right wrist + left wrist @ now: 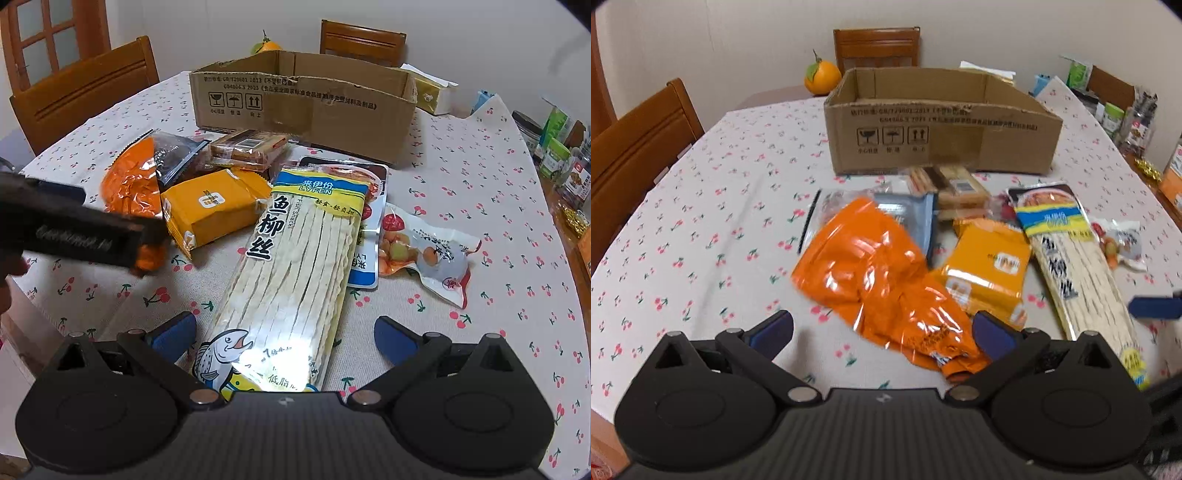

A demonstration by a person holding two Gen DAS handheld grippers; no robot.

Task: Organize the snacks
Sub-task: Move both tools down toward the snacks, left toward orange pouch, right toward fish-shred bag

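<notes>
So both grippers are spread wide with nothing between the fingers yet. The left gripper (882,332) sits right at the near end of the crinkly orange foil snack bag (879,280), whose near tail lies between the 2 blue pads. That bag's long axis runs from near-right to far-left, roughly along the gripper's line of sight, so I'd guess a straight push forward and a squeeze gets it.

The right gripper (284,334) is lined up over the long clear pack of pale fish strips with the yellow and blue label (291,258). That pack runs near to far, its near end between the spread fingers, so the right hand is clearly the nearer one for it.

Between those 2 lies the yellow-orange rectangular biscuit packet (218,206), and further back a clear-wrapped pack of sandwich wafers (251,146). Off to the right is a small white pouch with coloured balls printed on it (428,254).

The open brown cardboard box (942,133) sits on the far side of the pile on the cherry-print tablecloth (701,229), looks empty from here, so nothing's sorted yet I think.
</notes>
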